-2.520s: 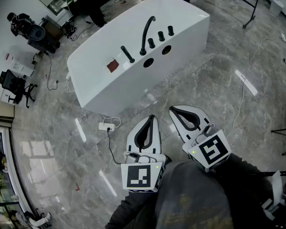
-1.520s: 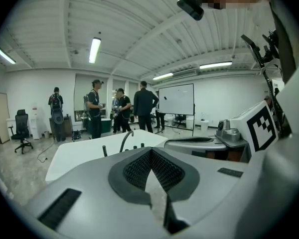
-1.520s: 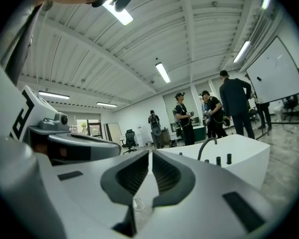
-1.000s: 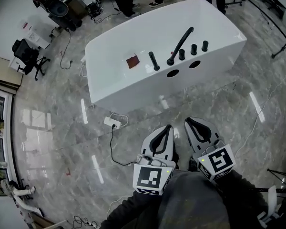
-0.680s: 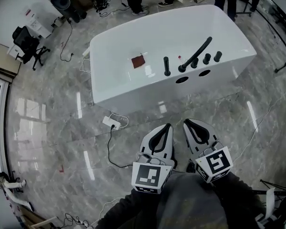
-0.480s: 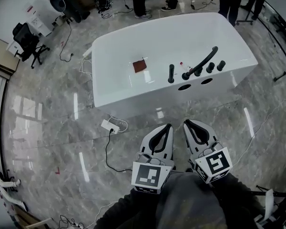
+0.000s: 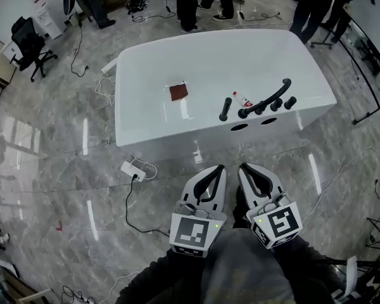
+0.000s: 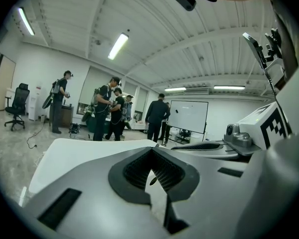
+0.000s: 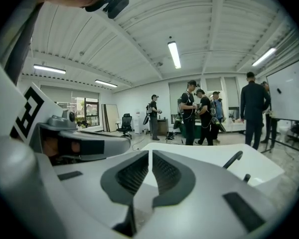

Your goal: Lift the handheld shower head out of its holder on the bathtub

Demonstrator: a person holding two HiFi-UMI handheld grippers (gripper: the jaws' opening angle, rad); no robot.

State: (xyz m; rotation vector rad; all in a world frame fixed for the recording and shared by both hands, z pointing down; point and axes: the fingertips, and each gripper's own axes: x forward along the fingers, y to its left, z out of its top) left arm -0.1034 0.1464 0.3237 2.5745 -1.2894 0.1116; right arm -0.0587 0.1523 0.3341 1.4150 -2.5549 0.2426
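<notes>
Left gripper view shows the left gripper (image 8: 152,151) with its jaws pressed together and nothing between them. The right gripper view shows the right gripper (image 9: 150,154) the same way, tips closed on nothing. From the head view both sit side by side at the near edge, pointing toward the white bathtub (image 7: 177,56) farther off and well apart from it, just as in the earlier frames.

What has changed is how the tub lies. In the earliest frame it ran slantwise; now its long side runs almost level across the view.

The handheld shower head (image 7: 225,108) stands upright in its holder on the tub's near ledge. It is just left of the curved black spout (image 7: 266,98) and the knobs (image 7: 290,102). A small bottle (image 7: 242,99), not visible in the earliest frame, now lies beside the spout. A dark red square (image 7: 178,92) lies farther left on the tub. A power strip (image 7: 129,168) lies on the floor near the tub's left end.
</notes>
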